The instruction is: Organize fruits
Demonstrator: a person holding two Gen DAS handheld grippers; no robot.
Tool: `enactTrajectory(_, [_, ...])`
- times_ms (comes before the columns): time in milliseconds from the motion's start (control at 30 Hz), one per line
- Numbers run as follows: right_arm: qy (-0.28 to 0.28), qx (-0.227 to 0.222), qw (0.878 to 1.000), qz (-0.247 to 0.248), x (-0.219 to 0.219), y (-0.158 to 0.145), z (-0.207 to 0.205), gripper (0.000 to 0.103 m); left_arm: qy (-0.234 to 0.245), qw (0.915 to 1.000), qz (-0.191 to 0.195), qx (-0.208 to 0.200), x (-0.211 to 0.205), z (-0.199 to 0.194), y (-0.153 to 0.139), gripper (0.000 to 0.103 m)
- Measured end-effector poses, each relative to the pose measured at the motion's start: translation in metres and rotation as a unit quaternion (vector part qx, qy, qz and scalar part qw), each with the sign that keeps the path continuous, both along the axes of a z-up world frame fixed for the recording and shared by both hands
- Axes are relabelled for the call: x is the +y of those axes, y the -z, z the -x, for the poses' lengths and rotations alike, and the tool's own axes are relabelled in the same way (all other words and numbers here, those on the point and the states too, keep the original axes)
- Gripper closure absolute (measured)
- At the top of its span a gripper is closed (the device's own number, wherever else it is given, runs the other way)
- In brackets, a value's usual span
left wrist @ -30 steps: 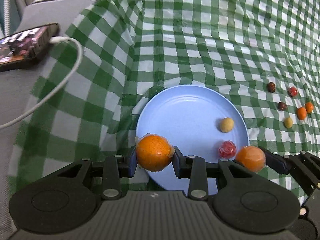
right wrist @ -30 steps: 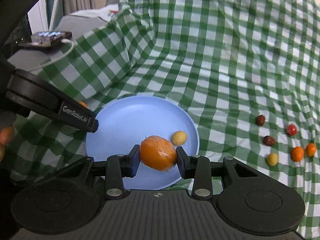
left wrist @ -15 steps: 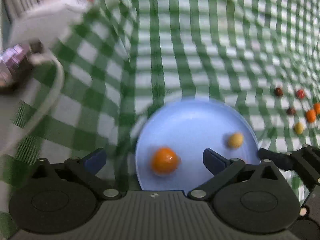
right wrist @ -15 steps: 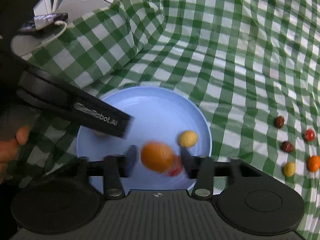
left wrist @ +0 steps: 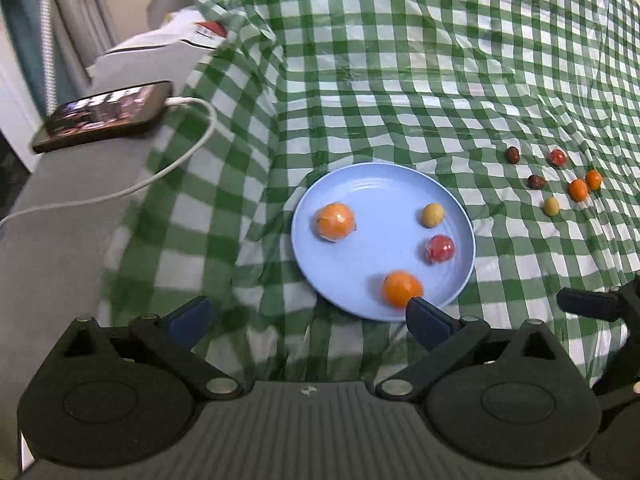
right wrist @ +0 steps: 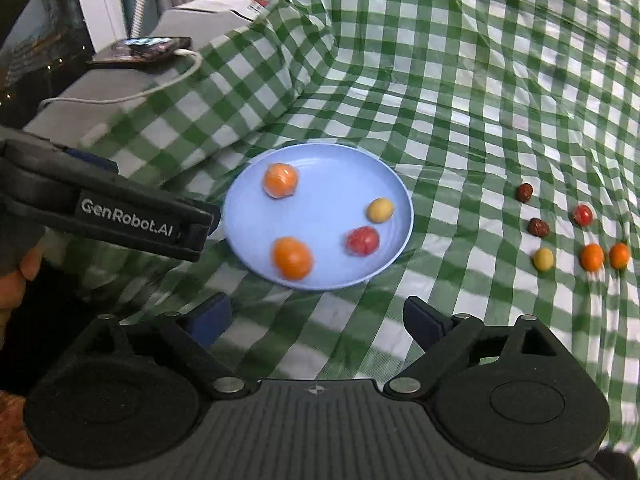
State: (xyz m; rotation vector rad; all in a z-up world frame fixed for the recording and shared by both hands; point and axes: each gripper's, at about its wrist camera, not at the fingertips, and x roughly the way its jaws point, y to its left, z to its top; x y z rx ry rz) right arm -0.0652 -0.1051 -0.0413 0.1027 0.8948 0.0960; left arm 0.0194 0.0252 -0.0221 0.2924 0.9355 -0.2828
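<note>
The left gripper (left wrist: pixel 306 316) gapes wide, empty. The blue plate (right wrist: pixel 320 276) on the checked cloth (right wrist: pixel 460 100) holds four round fruits: two oranges (right wrist: pixel 280 180), one yellow (right wrist: pixel 380 210), one red (right wrist: pixel 362 241). The right gripper (right wrist: pixel 316 320), opening, grips nothing. Six small fruits (right wrist: pixel 543 259) lie on the cloth at right, well apart from the plate.

Blue plate (right wrist: pixel 256 264) holding four fruits, right claw (right wrist: pixel 316 320) opening, empty, six fruits (right wrist: pixel 544 259) apart on checked cloth (right wrist: pixel 440 80)
</note>
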Motion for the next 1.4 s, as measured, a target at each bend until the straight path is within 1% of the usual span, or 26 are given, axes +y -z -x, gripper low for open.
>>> enactTrajectory(100, [0.003,-0.021,1.0,0.014,0.004,-0.011,0.013,0.007,-0.003,1.0,-0.005,-0.006,0.006,0.015,-0.003,0.0])
enactTrajectory(233, [0.016,-0.042,0.999,0.016,0.004,-0.024,0.027,0.006,-0.011,0.9998,0.003,-0.014,0.014,0.031,-0.012,0.0])
enactTrajectory(400, [0.023,-0.05,0.998,0.012,0.005,-0.031,0.042,0.005,-0.014,0.9995,0.014,-0.026,0.017,0.048,-0.023,0.0])
enactTrajectory(633, [0.021,-0.065,0.998,0.013,0.011,-0.037,0.055,0.003,-0.008,0.999,0.019,-0.041,0.016,0.065,-0.034,0.0])
enactTrajectory(933, [0.02,-0.075,0.997,0.015,0.014,-0.042,0.06,0.001,-0.006,0.9986,0.02,-0.049,0.016,0.072,-0.04,0.0])
enactTrajectory(1400, [0.019,-0.072,0.997,0.017,0.014,-0.042,0.06,0.001,-0.006,0.9986,0.019,-0.049,0.015,0.072,-0.04,0.0])
